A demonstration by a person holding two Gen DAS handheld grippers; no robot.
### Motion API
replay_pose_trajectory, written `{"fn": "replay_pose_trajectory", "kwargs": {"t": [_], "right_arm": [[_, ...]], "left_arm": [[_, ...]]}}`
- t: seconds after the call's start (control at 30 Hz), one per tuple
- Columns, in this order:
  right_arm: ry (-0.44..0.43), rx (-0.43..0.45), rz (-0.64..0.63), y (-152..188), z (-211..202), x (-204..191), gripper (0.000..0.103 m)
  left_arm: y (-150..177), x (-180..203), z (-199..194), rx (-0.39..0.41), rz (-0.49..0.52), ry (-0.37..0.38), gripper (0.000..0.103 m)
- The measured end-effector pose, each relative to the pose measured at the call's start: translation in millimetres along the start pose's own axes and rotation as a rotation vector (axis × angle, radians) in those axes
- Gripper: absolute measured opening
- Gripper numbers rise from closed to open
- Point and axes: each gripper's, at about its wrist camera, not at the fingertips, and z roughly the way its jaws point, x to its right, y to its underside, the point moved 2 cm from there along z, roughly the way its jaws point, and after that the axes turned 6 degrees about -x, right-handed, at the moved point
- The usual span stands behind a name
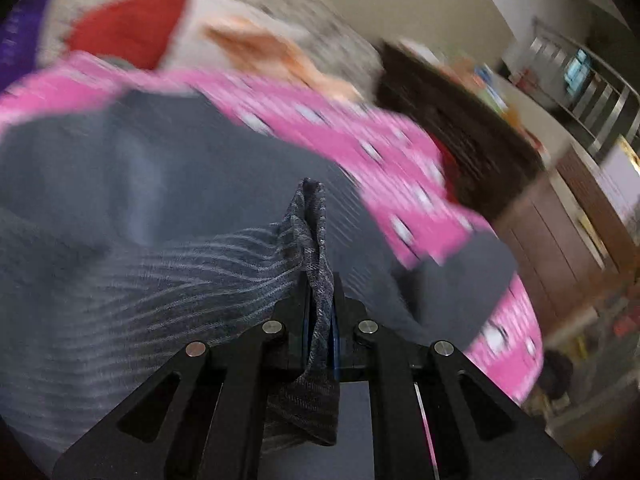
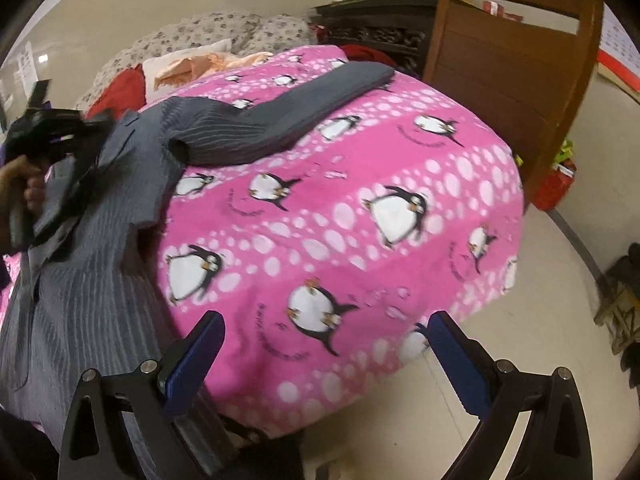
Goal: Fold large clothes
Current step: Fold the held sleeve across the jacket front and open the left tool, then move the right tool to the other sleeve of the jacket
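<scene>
In the left wrist view the left claw [image 1: 320, 280] is clenched on a bunched edge of the grey striped garment [image 1: 140, 280], which fans out to its left and ahead over the pink penguin blanket [image 1: 400, 184]; the pinch probably serves to carry that edge across for a fold. In the right wrist view the right claw [image 2: 324, 360] stands released, with nothing between its blue pads [image 2: 200, 356]. The garment lies to its left and ahead on the blanket, one sleeve [image 2: 320, 92] stretched away, likely freed to take another edge.
</scene>
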Motion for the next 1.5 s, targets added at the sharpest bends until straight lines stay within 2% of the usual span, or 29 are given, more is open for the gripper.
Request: {"fn": "replay_pose_trajectory", "kwargs": {"t": [0.1,0.23,0.3,0.33,0.37,0.43,0.53,0.6,0.63,0.67,0.7,0.73,0.77,0.83,0.93,0.97,1.0,1.07,1.13,1.2,1.23,1.27,1.33,1.37,1.43,1.5], "right_arm": [[0.005,-0.01,0.016,0.0,2.4,8.6,0.1],[0.007,-0.011,0.026,-2.6,4.3,13.4,0.1],[0.006,-0.003,0.021,-5.3,3.3,12.6,0.1],[0.006,0.002,0.018,-6.6,2.4,11.8,0.1],[0.007,0.009,0.01,-8.4,0.9,10.5,0.1],[0.013,0.021,-0.002,-13.6,-1.3,8.0,0.1],[0.023,0.057,-0.028,-26.8,-8.0,0.4,0.1],[0.023,0.091,-0.047,-41.0,-14.6,-8.0,0.1],[0.02,0.11,-0.059,-49.2,-18.3,-13.9,0.1],[0.017,0.126,-0.069,-56.0,-21.2,-19.2,0.1],[0.013,0.138,-0.078,-61.5,-23.7,-24.2,0.1],[0.008,0.148,-0.086,-67.0,-26.0,-30.0,0.1],[0.0,0.159,-0.094,-72.0,-28.4,-37.4,0.1],[-0.012,0.169,-0.106,-75.7,-30.7,-46.2,0.1],[-0.021,0.163,-0.134,-73.0,-27.9,-60.7,0.1],[-0.02,0.156,-0.138,-71.8,-25.4,-62.5,0.1],[-0.016,0.143,-0.138,-70.9,-21.0,-64.5,0.1],[-0.018,0.132,-0.142,-75.4,-14.9,-70.5,0.1],[-0.046,0.162,-0.168,-91.2,-12.5,-88.7,0.099],[-0.098,0.192,-0.213,-107.8,-10.7,-113.0,0.098],[-0.137,0.2,-0.244,-117.8,-7.3,-131.4,0.096],[-0.184,0.204,-0.274,-126.4,-3.2,-149.7,0.093],[-0.291,0.208,-0.33,-139.8,9.2,-186.8,0.089],[-0.342,0.192,-0.354,-146.4,23.0,-208.5,0.081],[-0.408,0.151,-0.37,-151.2,45.4,-233.7,0.067],[-0.492,0.082,-0.382,-153.2,73.8,-254.1,0.061]], "left_arm": [[24.9,29.0,29.5,-0.08,0.02,0.04,0.006],[30.9,26.1,51.3,-0.128,-0.027,0.025,0.008],[30.6,19.8,55.2,-0.156,-0.063,0.029,0.013],[32.4,19.9,55.1,-0.172,-0.068,0.038,0.024],[34.2,20.0,50.7,-0.184,-0.068,0.049,0.037],[36.6,19.6,39.0,-0.187,-0.075,0.081,0.047],[37.4,12.1,6.6,-0.15,-0.08,0.135,0.048],[31.7,-4.9,-20.6,-0.093,-0.08,0.129,0.048],[26.2,-20.0,-37.4,-0.04,-0.077,0.088,0.048],[19.1,-38.8,-53.1,0.021,-0.072,0.006,0.048],[11.3,-56.4,-64.1,0.067,-0.07,-0.088,0.048],[1.1,-83.6,-73.9,0.105,-0.077,-0.233,0.047],[-4.1,-104.1,-78.6,0.118,-0.095,-0.321,0.039],[-9.6,-147.9,-82.3,0.1,-0.15,-0.472,0.028],[-0.2,-209.5,-80.9,0.033,-0.236,-0.659,0.026],[4.3,-219.7,-80.6,0.025,-0.251,-0.659,0.026],[7.9,-223.1,-82.2,0.05,-0.238,-0.65,0.026],[12.7,-219.1,-82.2,0.067,-0.172,-0.743,0.027],[17.3,-219.8,-83.8,0.093,-0.18,-0.739,0.027],[18.9,-222.7,-84.9,0.103,-0.204,-0.73,0.033],[19.3,-226.5,-86.4,0.105,-0.229,-0.727,0.042],[23.3,-234.1,-91.9,0.111,-0.25,-0.708,0.047],[25.4,-242.6,-99.1,0.122,-0.285,-0.657,0.048],[27.4,-243.7,-101.6,0.126,-0.29,-0.646,0.048],[28.1,-241.6,-101.3,0.125,-0.284,-0.653,0.048],[25.8,-239.2,-97.2,0.12,-0.276,-0.667,0.049]]}}
